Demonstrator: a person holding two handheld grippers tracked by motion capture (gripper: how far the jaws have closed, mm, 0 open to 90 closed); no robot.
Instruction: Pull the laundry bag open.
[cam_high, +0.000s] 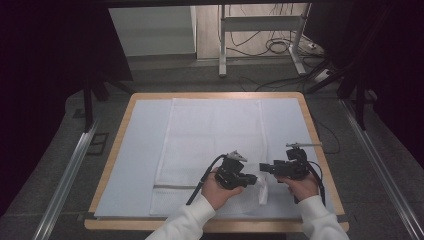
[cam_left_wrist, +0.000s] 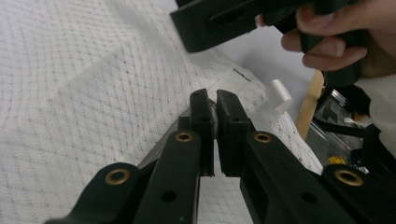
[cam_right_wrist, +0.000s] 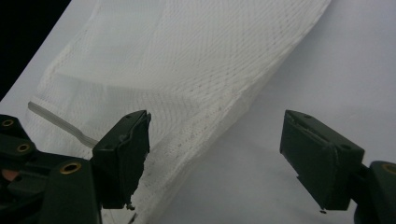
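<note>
Black jaws of the left hand-held gripper (cam_left_wrist: 215, 105) pinch the mesh bag (cam_high: 210, 145), hiding the pinched edge, while the right hand-held gripper (cam_right_wrist: 215, 149) stands spread.

Both forearms wear white sleeves (cam_high: 186, 223) with ribbed cuffs. The left gripper (cam_high: 250, 179) is matte black, with a grey three-cornered plate (cam_high: 236, 156) on top at 12 o'clock and a black cable (cam_high: 200, 185) trailing toward 7 o'clock; brass-ringed screws dot its jaw arms. The right gripper (cam_high: 263, 167) is black too, with blocky square pads (cam_right_wrist: 322, 158) and a looping black cable (cam_high: 320, 182) at 4 o'clock.
</note>
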